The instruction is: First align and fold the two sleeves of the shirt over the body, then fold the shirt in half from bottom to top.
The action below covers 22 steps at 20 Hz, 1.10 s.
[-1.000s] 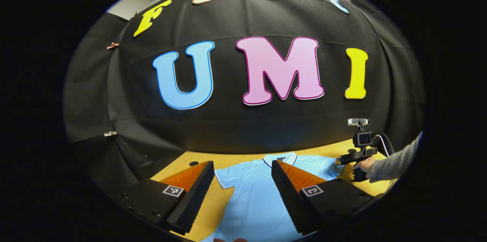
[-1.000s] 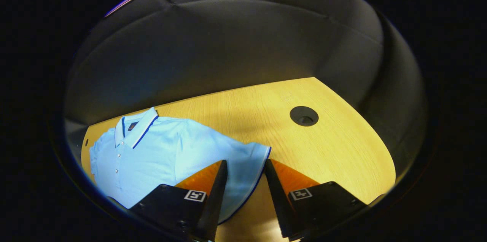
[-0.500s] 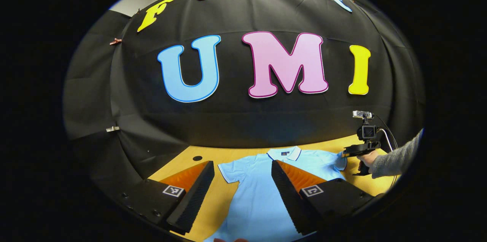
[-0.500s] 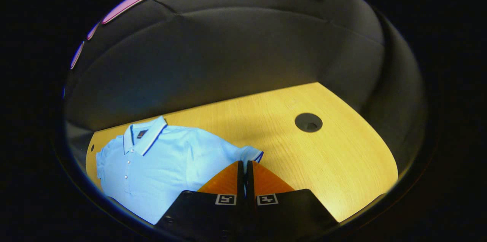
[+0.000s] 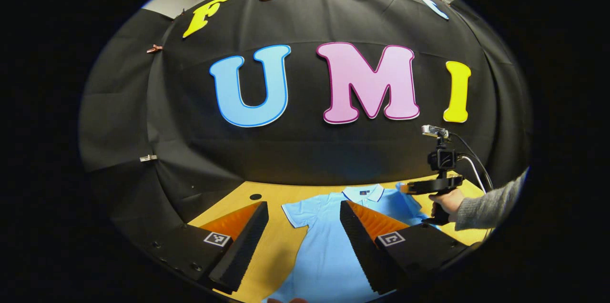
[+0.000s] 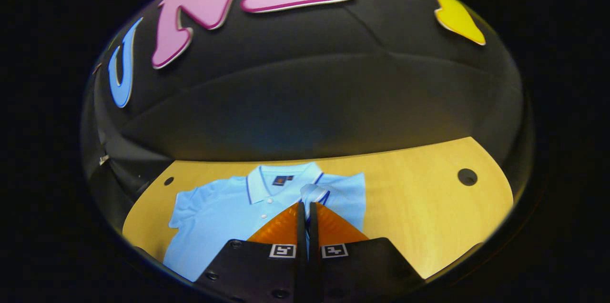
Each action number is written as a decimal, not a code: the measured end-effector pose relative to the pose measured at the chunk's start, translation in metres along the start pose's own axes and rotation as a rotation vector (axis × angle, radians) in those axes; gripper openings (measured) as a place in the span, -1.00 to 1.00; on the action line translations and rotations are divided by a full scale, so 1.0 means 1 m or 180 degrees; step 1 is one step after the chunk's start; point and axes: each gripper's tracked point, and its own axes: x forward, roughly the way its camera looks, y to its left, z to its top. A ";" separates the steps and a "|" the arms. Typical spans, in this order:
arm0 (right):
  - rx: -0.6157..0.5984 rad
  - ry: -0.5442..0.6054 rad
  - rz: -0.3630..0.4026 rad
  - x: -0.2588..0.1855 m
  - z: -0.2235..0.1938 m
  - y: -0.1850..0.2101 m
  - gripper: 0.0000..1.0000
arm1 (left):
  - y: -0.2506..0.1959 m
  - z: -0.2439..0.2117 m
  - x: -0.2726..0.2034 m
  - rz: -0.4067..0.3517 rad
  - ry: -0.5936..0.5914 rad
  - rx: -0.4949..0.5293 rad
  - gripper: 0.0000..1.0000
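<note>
A light blue polo shirt [image 5: 329, 236] [image 6: 224, 212] lies flat, collar away from me, on the wooden table [image 6: 419, 217]. My right gripper [image 6: 305, 204] is shut on the cuff of the shirt's right sleeve [image 6: 312, 193], held lifted over the chest beside the collar. In the left gripper view that gripper [image 5: 409, 188] hangs above the shirt's right shoulder, held by a hand [image 5: 445, 203] in a grey sleeve. My left gripper [image 5: 304, 210] stands open above the shirt's body, with nothing between its fingers. The left sleeve [image 5: 296, 210] lies spread flat.
The black cloth wall rises behind the table's far edge. Round cable holes [image 6: 467, 176] [image 5: 255, 196] sit near the table's back corners. Bare wood [image 5: 281, 250] lies to the left of the shirt, and more to its right [image 6: 429, 227].
The right gripper shut on the right sleeve's cuff, then lifted it and carried it inward over the chest. The left gripper stayed open and drifted a little.
</note>
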 end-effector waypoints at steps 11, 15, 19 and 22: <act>-0.0359 0.0351 0.0486 0.015 -0.065 0.116 -0.91 | 0.043 -0.011 -0.017 0.0211 0.0046 -0.0175 0.92; -0.0434 0.0439 0.0470 0.021 -0.082 0.120 -0.91 | 0.053 -0.014 -0.020 0.0260 0.0065 -0.0187 0.92; -0.0462 0.0540 0.0443 0.026 -0.097 0.119 -0.91 | 0.058 -0.020 -0.020 0.0286 0.0097 -0.0212 0.92; -0.0492 0.0610 0.0442 0.028 -0.107 0.118 -0.91 | 0.059 -0.023 -0.020 0.0288 0.0122 -0.0233 0.92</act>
